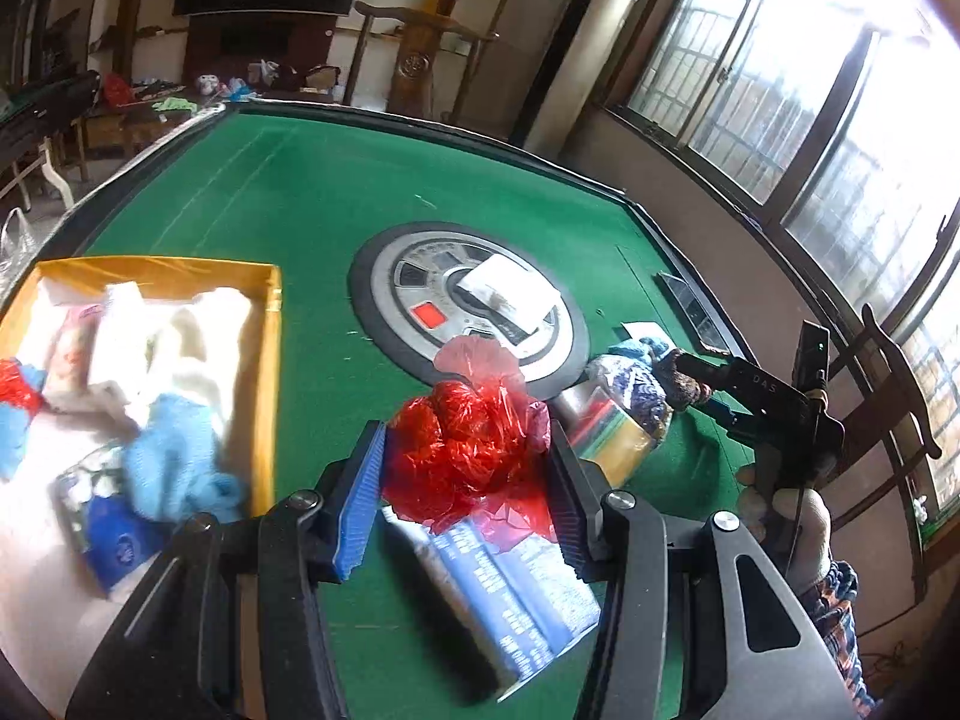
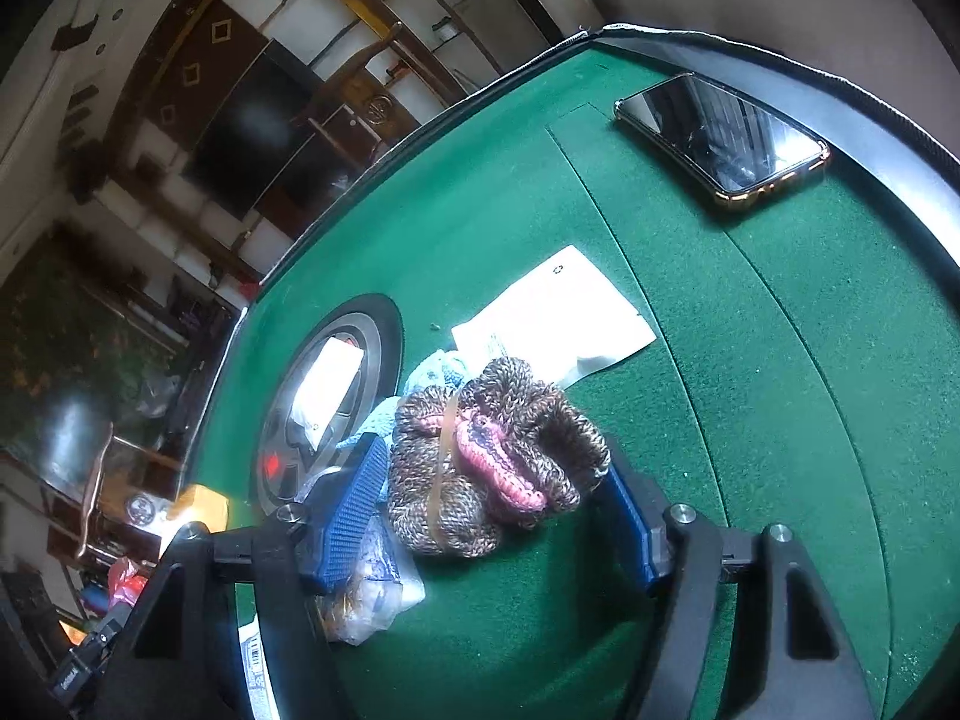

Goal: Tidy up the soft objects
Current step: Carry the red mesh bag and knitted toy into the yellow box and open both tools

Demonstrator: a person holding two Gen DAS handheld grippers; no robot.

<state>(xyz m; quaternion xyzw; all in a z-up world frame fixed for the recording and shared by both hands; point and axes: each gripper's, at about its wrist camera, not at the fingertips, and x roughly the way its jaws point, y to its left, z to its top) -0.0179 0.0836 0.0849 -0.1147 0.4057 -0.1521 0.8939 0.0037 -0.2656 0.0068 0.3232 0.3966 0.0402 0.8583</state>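
Yellow box (image 1: 267, 372) holds white and blue soft cloths — left gripper (image 1: 465, 471) jaws clamp red plastic bag (image 1: 468, 450), right gripper (image 2: 489, 480) jaws grip knitted bundle (image 2: 492, 462).

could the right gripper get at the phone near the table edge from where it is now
Probably not right away: the right gripper has its jaws around a knitted bundle. The felt between it and the phone looks bare, so the path itself seems free.

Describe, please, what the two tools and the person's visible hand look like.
Both the left tool and right tool have ribbed blue pads on black linkage arms with silver pivot bolts. The hand shows a plaid cuff.
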